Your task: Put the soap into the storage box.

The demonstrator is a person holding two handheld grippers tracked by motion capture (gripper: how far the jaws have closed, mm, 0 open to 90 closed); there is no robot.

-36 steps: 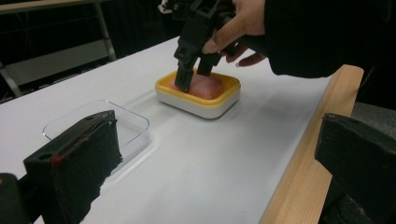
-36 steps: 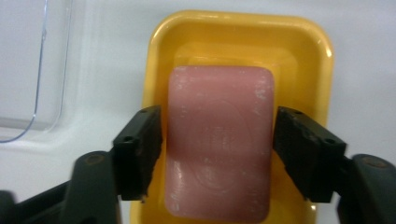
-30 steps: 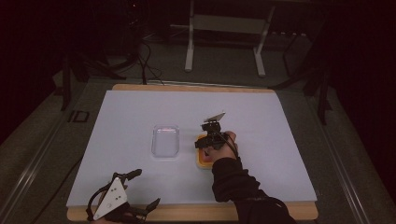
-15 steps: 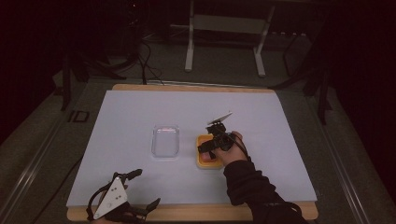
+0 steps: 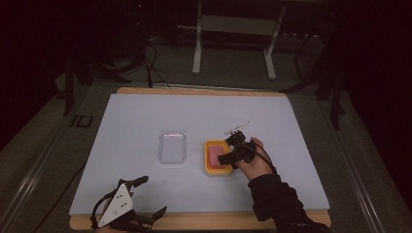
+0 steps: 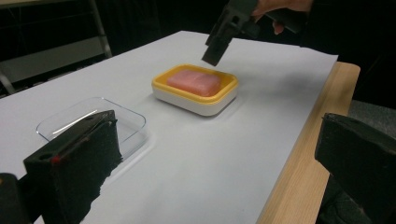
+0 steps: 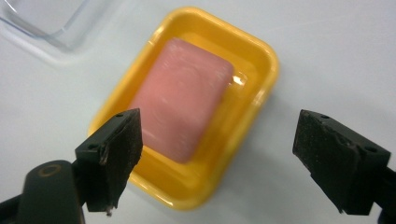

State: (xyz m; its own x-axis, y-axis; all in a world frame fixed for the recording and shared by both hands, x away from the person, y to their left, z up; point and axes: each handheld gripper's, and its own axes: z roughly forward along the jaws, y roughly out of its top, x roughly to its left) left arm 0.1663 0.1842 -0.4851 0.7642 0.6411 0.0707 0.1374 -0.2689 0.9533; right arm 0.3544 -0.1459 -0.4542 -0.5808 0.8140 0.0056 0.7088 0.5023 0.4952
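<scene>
On the white sheet (image 5: pixel 145 116) covering the wooden table (image 5: pixel 301 221), right of centre, a yellow rectangular plastic soap dish (image 5: pixel 216 158) with a white base is parked, and a pink bar of soap (image 5: pixel 217 155) is seen lying flat inside it. Just left of the dish, close by but not touching, a clear shallow plastic tray (image 5: pixel 172 146) is laid out, nothing visible in it.

Over the dish's right edge the right gripper (image 5: pixel 232 154) is held in a hand with a dark sleeve, lifted clear of the soap. From the right gripper view, its jaws are spread wide apart: one pad is seen over the dish's near corner, the other out over bare sheet, and the soap bar (image 7: pixel 180 119) sits between and beyond them, untouched by either. After opening wide, the jaws have just been eased in a touch, with nothing clamped.

Down at the near left edge of the table the left gripper (image 5: pixel 145 199) is rested, its grey three-cornered plate up top. Its jaws are also spread apart and empty; in the left gripper view the tray (image 6: pixel 88 119) and the dish (image 6: pixel 196 93) are spotted beyond them.
</scene>
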